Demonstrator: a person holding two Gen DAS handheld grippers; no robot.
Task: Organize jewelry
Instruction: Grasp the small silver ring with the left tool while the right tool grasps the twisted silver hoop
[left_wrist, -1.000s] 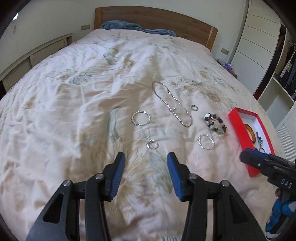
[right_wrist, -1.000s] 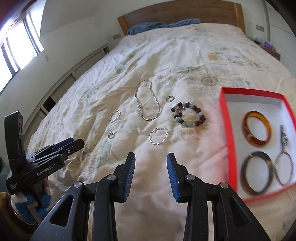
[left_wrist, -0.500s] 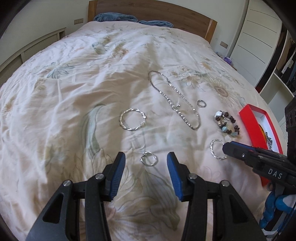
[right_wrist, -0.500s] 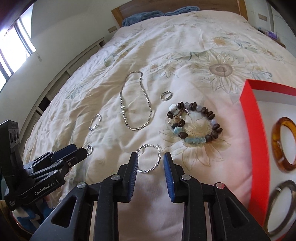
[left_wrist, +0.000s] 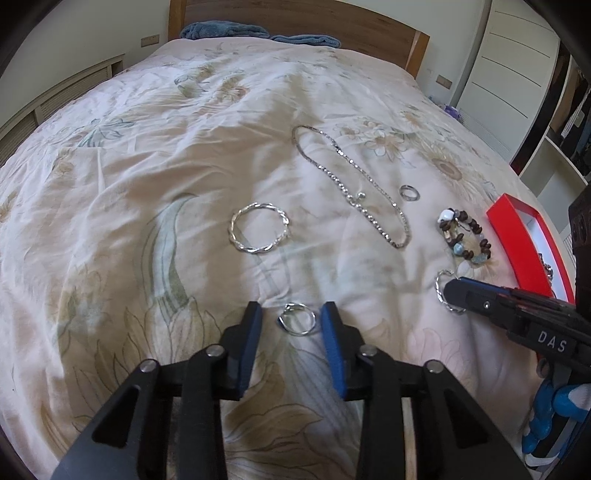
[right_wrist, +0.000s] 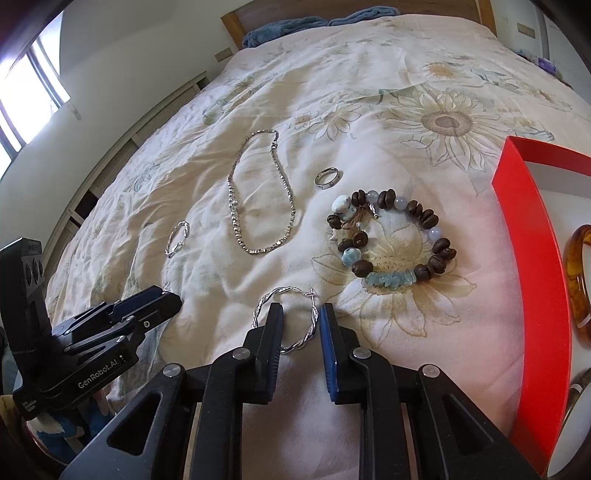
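Jewelry lies on a floral bedspread. My left gripper (left_wrist: 291, 319) is open, low over the bed, with a small silver ring (left_wrist: 296, 324) between its fingertips. My right gripper (right_wrist: 300, 320) is open around the right side of a twisted silver hoop (right_wrist: 288, 321). A second twisted hoop (left_wrist: 259, 232), a silver chain necklace (left_wrist: 351, 184), a small band ring (left_wrist: 410, 192) and a brown-and-blue beaded bracelet (right_wrist: 391, 242) lie farther out. A red box (right_wrist: 535, 266) at right holds an amber bangle (right_wrist: 578, 280).
The bed's wooden headboard (left_wrist: 295, 22) and blue pillows (left_wrist: 225, 30) are at the far end. White wardrobe doors (left_wrist: 509, 74) stand to the right of the bed. The other gripper shows in each view, at right (left_wrist: 517, 314) and at left (right_wrist: 110, 332).
Both grippers have moved forward and down toward the bed. The small ring now sits between the left fingertips and the twisted hoop between the right ones. The right jaws have narrowed a little.
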